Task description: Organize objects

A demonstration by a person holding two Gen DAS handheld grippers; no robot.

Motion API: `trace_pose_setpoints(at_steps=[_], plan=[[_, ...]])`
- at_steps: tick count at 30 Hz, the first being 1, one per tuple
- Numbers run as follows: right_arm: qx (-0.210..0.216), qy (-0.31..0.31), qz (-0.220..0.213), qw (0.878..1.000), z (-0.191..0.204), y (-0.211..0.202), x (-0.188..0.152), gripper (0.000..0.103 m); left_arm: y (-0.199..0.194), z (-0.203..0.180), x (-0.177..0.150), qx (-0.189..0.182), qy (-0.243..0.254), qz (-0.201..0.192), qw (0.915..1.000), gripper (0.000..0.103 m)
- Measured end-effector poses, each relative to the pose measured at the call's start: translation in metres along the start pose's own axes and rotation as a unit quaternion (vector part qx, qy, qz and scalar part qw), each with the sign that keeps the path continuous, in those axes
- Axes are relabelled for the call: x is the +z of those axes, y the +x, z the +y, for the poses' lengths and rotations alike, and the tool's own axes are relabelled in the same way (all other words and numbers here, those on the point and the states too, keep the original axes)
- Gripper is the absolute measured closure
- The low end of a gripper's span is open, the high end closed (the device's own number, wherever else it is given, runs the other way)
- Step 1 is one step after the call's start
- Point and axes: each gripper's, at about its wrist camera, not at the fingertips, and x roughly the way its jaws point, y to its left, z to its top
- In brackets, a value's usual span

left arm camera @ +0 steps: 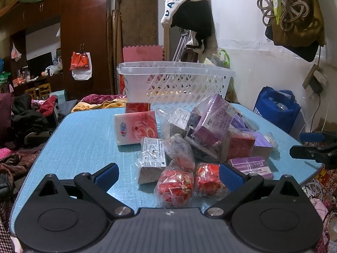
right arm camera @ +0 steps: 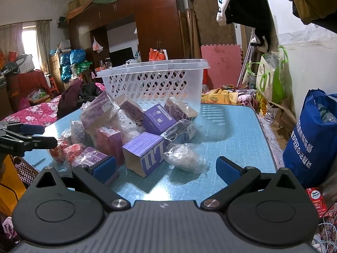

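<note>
Packets crowd the blue textured bench [left arm camera: 84,139] in the left wrist view, where the left claw [left arm camera: 168,174] gapes wide and empty before two red foil-wrapped bundles [left arm camera: 175,186], the white perforated plastic basket [left arm camera: 174,80] standing behind the heap. From the right wrist, the right claw [right arm camera: 166,168] spreads wide, holding nothing, near a purple cardboard box [right arm camera: 145,152] and a clear-bagged white lump [right arm camera: 185,158].

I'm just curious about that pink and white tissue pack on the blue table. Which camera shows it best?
The left wrist view. There the tissue pack stands in plain sight left of the pile, its printed face toward the camera, in front of the white basket. In the right wrist view I cannot pick it out; the purple boxes and bags seem to hide it.
</note>
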Motion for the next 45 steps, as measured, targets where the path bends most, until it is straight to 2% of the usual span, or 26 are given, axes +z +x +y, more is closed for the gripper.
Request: trace_pose_setpoints(at_steps=[32, 35, 37, 40, 42, 45], plan=[[0.001, -0.008, 0.012, 1.0, 0.001, 0.006, -0.003, 0.0, 0.003, -0.008, -0.003, -0.002, 0.017, 0.007, 0.9998, 0.001], [0.001, -0.006, 0.011, 1.0, 0.001, 0.005, -0.003, 0.0, 0.0, -0.008, -0.003, 0.002, 0.016, -0.004, 0.9999, 0.001], [0.002, -0.004, 0.0, 1.0, 0.0, 0.003, -0.003, 0.0, -0.009, -0.009, -0.003, 0.009, 0.017, -0.042, 0.9989, 0.001], [0.033, 0.009, -0.061, 0.998, -0.002, -0.008, -0.006, 0.0, -0.025, -0.011, -0.009, 0.034, 0.036, -0.122, 0.9913, 0.001], [0.067, 0.005, -0.087, 0.994, 0.002, -0.013, -0.01, 0.0, -0.025, -0.013, -0.013, 0.052, 0.052, -0.123, 0.9897, 0.0], [0.05, -0.038, -0.092, 0.994, 0.022, -0.009, -0.018, 0.0, -0.014, -0.013, -0.021, 0.055, 0.065, -0.083, 0.9929, 0.0]])
